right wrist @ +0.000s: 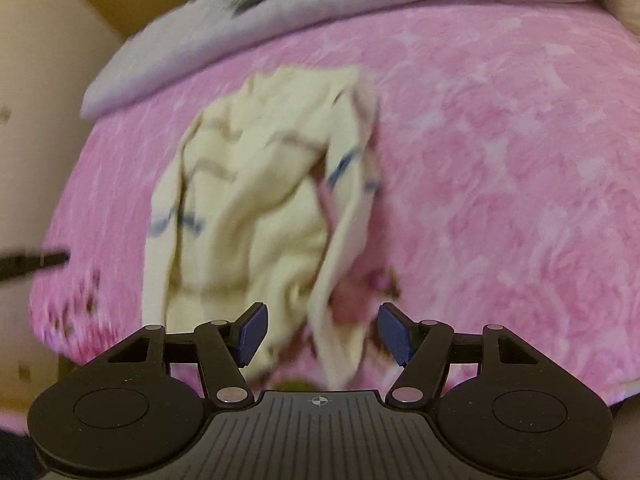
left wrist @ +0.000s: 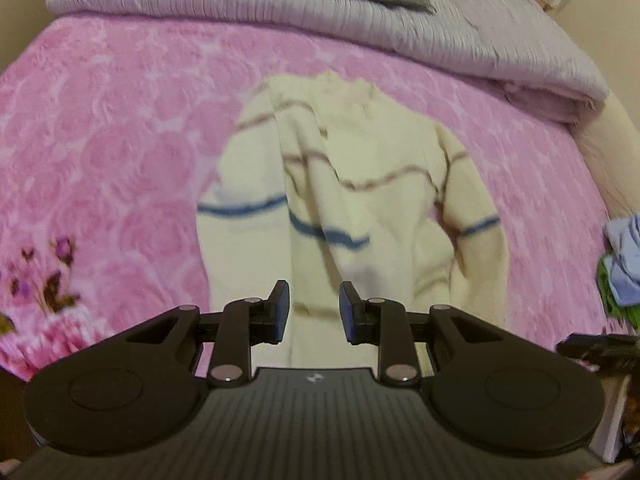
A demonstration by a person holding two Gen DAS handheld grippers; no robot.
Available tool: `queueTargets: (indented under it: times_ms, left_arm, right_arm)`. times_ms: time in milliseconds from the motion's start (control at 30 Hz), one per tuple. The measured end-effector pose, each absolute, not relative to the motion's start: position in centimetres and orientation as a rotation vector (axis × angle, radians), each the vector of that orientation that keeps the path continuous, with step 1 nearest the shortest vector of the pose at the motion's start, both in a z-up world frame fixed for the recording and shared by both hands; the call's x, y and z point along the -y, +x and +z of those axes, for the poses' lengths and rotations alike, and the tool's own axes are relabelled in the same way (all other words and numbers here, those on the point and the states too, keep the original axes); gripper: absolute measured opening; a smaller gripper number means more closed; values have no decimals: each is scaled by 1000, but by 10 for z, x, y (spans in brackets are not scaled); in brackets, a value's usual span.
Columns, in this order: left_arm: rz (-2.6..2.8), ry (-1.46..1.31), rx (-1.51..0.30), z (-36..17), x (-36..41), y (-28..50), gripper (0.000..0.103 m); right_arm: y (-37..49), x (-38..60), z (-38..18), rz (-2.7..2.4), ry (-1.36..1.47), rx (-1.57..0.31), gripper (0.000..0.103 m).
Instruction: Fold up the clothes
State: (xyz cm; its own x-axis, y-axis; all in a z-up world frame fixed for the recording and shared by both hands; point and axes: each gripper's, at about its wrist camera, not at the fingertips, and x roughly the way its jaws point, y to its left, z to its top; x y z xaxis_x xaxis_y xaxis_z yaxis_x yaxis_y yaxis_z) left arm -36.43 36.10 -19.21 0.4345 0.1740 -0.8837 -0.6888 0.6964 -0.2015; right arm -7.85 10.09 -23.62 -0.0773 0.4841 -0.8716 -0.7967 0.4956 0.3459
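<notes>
a cream sweater (left wrist: 352, 200) with blue and brown stripes lies rumpled near the middle of the pink floral blanket (left wrist: 112, 140), its sleeves folded in over the body and its neck toward the far grey quilt (left wrist: 280, 4). the left gripper (left wrist: 314, 312) hangs over the sweater's near hem with its jaws spread and nothing between them. the right gripper (right wrist: 322, 334) is spread wide too, over the near right sleeve, holding nothing.

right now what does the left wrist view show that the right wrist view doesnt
Only the left wrist view shows the blue and green clothes pile at the right edge and the sweater's collar facing away.

Only the right wrist view shows the beige wall left of the bed, plus a sleeve end lying between the right gripper jaws.

Both show the cream striped sweater on the pink bedspread, the grey blanket beyond, and open jaws; left gripper.
</notes>
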Motion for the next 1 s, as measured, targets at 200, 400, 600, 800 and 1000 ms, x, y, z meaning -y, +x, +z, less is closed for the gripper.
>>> queueTargets:
  times_ms: [200, 400, 600, 800, 1000]
  left_arm:
    - [545, -637, -1037, -232, -335, -369, 23]
    - [567, -700, -1048, -282, -315, -364, 23]
    - [626, -716, -1039, -309, -302, -359, 23]
    - [674, -715, -1021, -303, -296, -358, 23]
    - [698, -713, -982, -288, -295, -342, 23]
  right_arm:
    - [-129, -94, -286, 1146, -560, -1171, 66]
    - [-150, -100, -345, 1181, -689, -986, 60]
    - [-123, -102, -378, 1245, -536, -994, 7]
    - [-22, -57, -334, 1156, -188, -1117, 6]
    - [137, 35, -280, 827, 249, -1149, 6]
